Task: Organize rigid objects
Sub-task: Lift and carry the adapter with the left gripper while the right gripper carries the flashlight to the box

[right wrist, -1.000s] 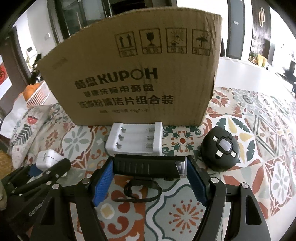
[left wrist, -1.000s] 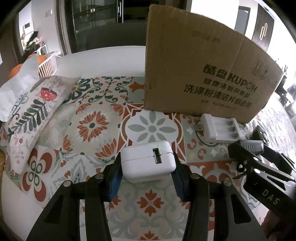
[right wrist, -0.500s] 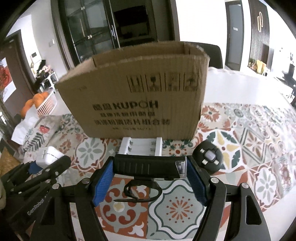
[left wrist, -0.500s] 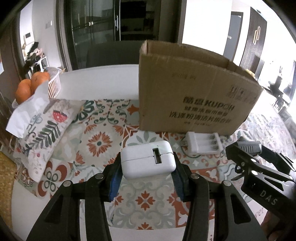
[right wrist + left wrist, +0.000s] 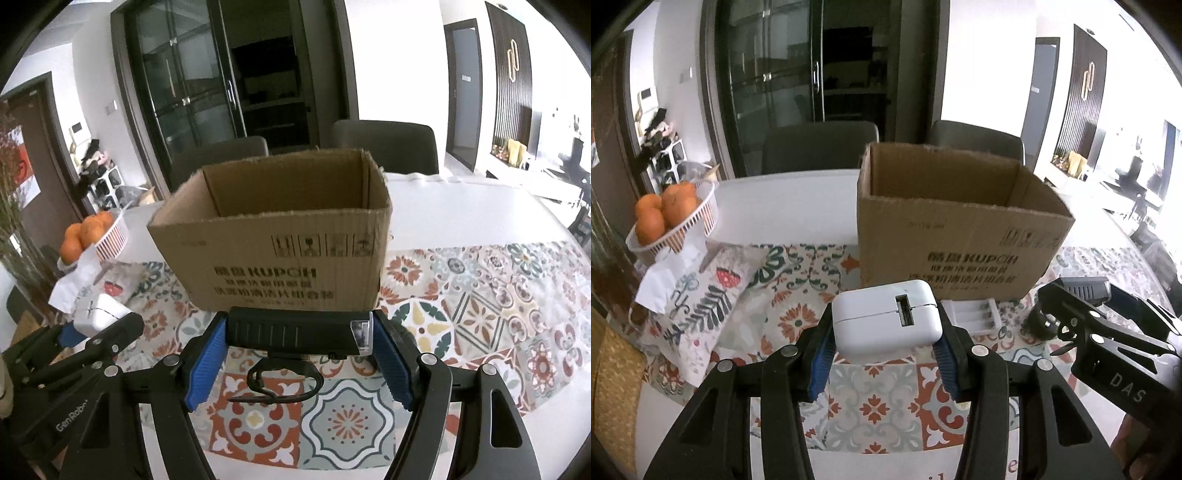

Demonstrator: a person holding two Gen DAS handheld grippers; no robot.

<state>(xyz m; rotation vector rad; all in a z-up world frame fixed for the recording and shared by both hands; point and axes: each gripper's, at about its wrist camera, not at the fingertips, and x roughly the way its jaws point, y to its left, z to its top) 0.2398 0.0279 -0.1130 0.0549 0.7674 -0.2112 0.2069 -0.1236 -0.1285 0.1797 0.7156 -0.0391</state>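
My left gripper (image 5: 884,332) is shut on a white power adapter (image 5: 886,320) and holds it above the patterned mat, in front of the open cardboard box (image 5: 960,236). My right gripper (image 5: 297,347) is shut on a black flashlight (image 5: 295,332) with a dangling strap, also raised in front of the box (image 5: 273,251). A white battery charger (image 5: 971,320) lies on the mat at the box's foot. In the right wrist view the left gripper and adapter (image 5: 99,314) show at lower left.
A white basket of oranges (image 5: 676,218) stands at far left on the white table. A floral cloth bag (image 5: 694,299) lies left of the mat. A black round object (image 5: 1039,325) sits partly hidden behind the right gripper. Two dark chairs (image 5: 384,147) stand behind the table.
Both grippers have risen with their objects. The box's open top now shows, and the charger and round black object look lower and farther away.
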